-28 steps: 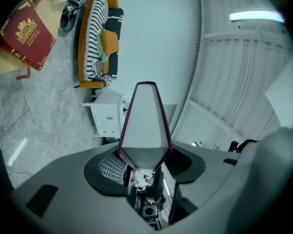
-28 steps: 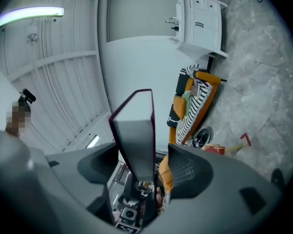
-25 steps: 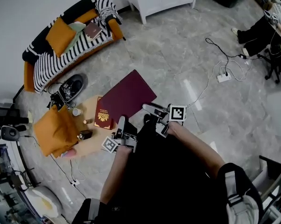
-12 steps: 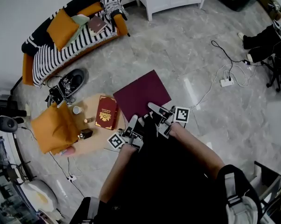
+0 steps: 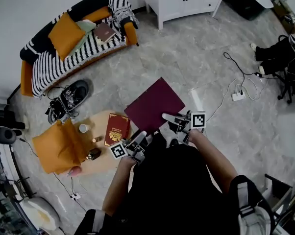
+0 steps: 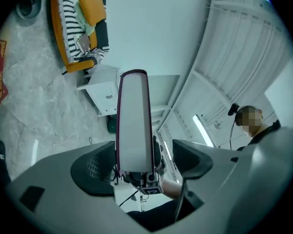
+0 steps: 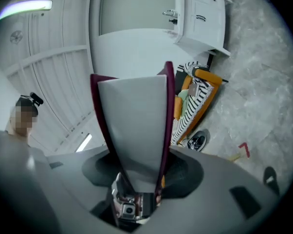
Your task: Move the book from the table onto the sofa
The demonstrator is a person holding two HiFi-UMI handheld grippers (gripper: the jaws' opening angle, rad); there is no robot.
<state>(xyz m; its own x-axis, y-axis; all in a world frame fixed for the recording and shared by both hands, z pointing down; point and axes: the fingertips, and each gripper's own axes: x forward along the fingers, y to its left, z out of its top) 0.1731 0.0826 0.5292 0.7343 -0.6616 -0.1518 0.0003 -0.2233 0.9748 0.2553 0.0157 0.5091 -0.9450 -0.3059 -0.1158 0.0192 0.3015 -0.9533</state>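
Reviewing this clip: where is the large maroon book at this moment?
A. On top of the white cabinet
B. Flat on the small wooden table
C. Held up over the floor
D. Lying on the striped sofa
C: the maroon book is raised above the grey floor, past the edge of the wooden table and well short of the striped sofa.

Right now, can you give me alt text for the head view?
A large maroon book is held over the floor between both grippers: the right gripper, jaws just closing, grips its edge, while the left gripper has just opened its jaws around it. A striped sofa lies beyond, up left.
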